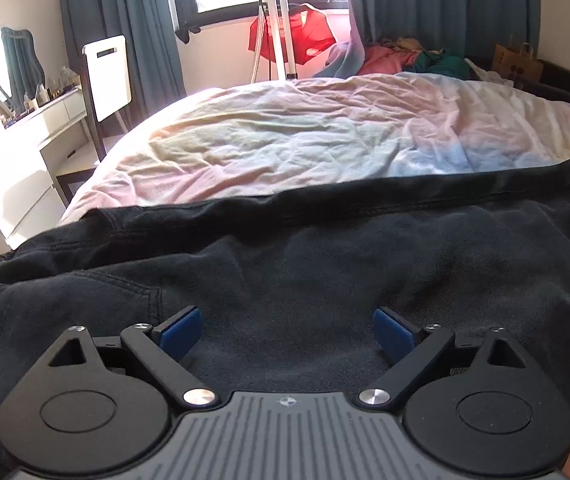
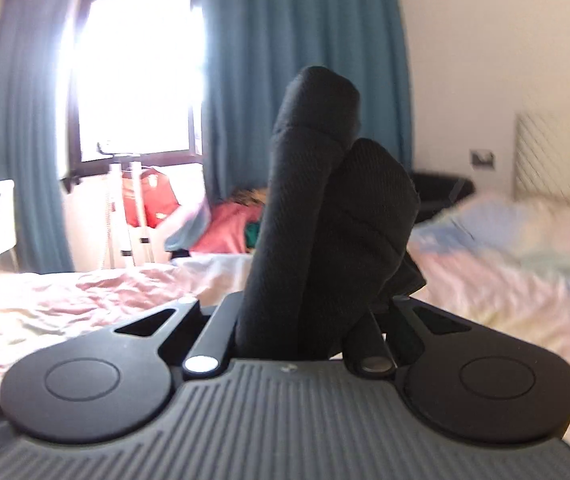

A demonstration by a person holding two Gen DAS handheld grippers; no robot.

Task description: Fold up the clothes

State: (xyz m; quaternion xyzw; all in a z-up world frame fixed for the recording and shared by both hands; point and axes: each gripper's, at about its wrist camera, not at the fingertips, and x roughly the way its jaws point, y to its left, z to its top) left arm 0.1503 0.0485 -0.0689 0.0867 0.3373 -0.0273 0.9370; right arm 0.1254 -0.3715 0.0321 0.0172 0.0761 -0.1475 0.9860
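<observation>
Along the bed's (image 1: 285,136) near edge, black garment (image 1: 285,264) unfolded; my left gripper (image 1: 287,330) gapes empty. Right gripper (image 2: 309,320) clamps a bunched black fabric fold (image 2: 325,208); folding barely begun.

One black garment (image 1: 305,264) lies near on one bed (image 1: 285,136). Far off stand one mirror (image 1: 13,60) and one paper bag (image 1: 515,60). Two grippers work.

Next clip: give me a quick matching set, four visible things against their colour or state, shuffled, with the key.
Things:
1. left tool
2. right tool
3. curtains
4. bedsheet

States:
A. teal
B. shut on black garment
C. pastel, wrinkled
D. open above the garment

Pairs: 1-D, 2-B, 3-A, 4-C
</observation>
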